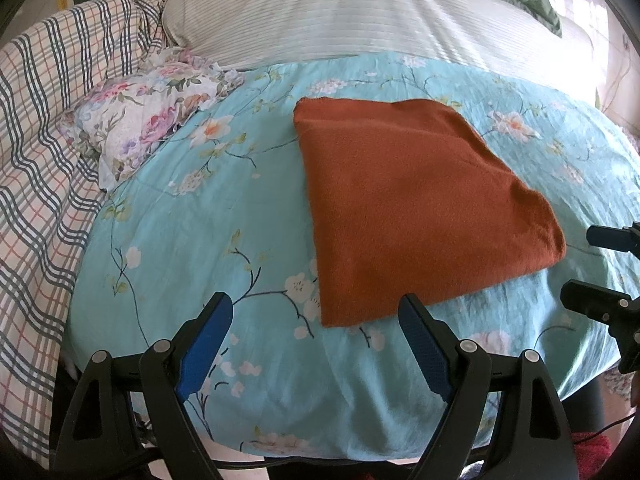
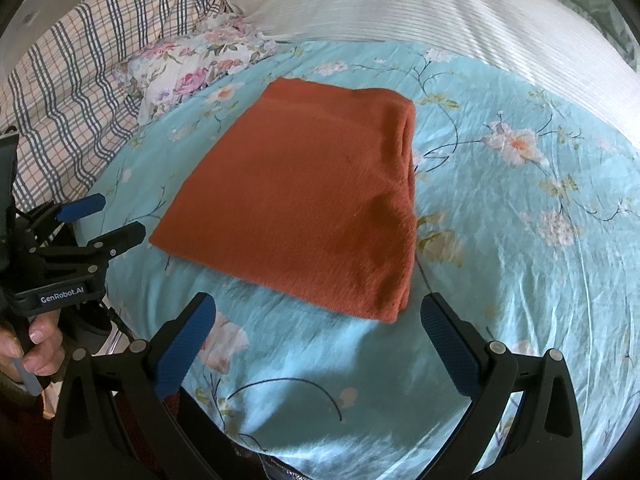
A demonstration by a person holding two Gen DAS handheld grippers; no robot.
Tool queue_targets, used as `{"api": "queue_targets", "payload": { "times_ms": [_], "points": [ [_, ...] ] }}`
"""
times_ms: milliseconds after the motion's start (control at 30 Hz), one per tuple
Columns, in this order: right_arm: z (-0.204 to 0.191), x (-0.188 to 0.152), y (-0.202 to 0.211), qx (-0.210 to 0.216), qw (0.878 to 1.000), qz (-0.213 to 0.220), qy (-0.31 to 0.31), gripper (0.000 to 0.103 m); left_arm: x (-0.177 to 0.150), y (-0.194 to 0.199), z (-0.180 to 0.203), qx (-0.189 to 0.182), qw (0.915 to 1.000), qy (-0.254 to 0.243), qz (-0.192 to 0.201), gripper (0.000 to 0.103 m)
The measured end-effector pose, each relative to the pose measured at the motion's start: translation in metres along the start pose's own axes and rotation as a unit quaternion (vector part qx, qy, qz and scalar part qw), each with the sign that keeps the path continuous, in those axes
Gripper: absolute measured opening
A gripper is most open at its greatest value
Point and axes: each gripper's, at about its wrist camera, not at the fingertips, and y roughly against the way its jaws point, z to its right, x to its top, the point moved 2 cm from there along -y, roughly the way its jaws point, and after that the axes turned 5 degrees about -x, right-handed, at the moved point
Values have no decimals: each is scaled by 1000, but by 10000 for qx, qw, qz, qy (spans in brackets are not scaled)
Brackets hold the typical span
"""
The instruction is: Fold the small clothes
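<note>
Bed: a turquoise floral sheet (image 1: 192,240) covers the near part of the bed and carries the work; a pale striped cover (image 1: 320,8) spreads over the far part.

Checked blanket: a plaid blanket (image 1: 44,128) is heaped along the bed's left edge, well apart from the cloth.

Rust cloth: the rust-orange cloth (image 1: 416,208) lies flat on the sheet near the bed's front edge, already doubled into a neat rectangle; in the right wrist view its right side shows stacked layers at a fold (image 2: 406,200).

Progress: judged from its tidy shape, at least one fold looks done; a further halving or a move to a pile may be all that is left, though no pile is in view.

Floral pillow: a small flowered pillow (image 1: 144,120) sits toward the far-left of the sheet, just beyond the cloth's far-left corner and not touching it.

Left hand-held gripper: the left hand-held gripper (image 1: 316,344) hovers at the cloth's near-left corner, fingers spread wide and pinching nothing.

Right hand-held gripper: the right hand-held gripper (image 2: 320,344) hangs over the front edge by the cloth's near-right corner, likewise spread and empty.

Obstacles: nothing lies on the cloth or between it and either gripper; the sheet's soft wrinkles could drag a lower layer during a lift.
</note>
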Motion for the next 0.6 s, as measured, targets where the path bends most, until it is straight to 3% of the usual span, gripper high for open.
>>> {"api": "queue_targets", "payload": {
  "times_ms": [600],
  "points": [
    [1, 5, -8, 8, 9999, 17, -158, 102, 8, -4, 1, 84, 9999, -31, 78, 85]
  ]
}}
